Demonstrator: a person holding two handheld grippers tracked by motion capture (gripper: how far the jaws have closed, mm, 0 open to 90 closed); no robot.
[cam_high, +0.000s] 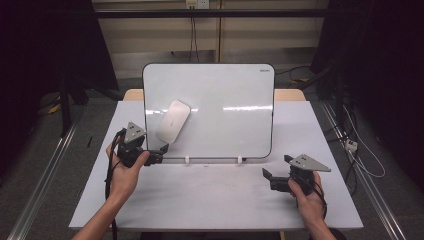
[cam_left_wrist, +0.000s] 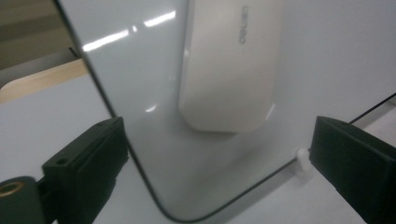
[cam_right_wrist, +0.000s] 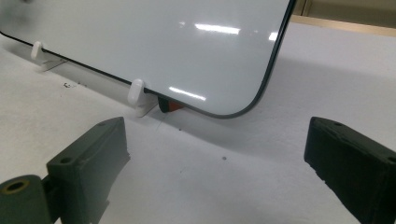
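While the left claw (cam_high: 159, 152) hangs released just below the white eraser (cam_high: 172, 121) clinging to the tilted whiteboard (cam_high: 225, 95), a careless closing could knock that eraser sliding; right claw (cam_high: 274, 172) idles released.

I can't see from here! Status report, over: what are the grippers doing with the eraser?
Left gripper open, at whiteboard's lower left corner. Eraser free on the board, just beyond the jaws. Right gripper open, empty, over the table. Nothing blocking.

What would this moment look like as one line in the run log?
left tool: open, near eraser | eraser: lying on whiteboard | whiteboard: propped on table | right tool: open, holding nothing
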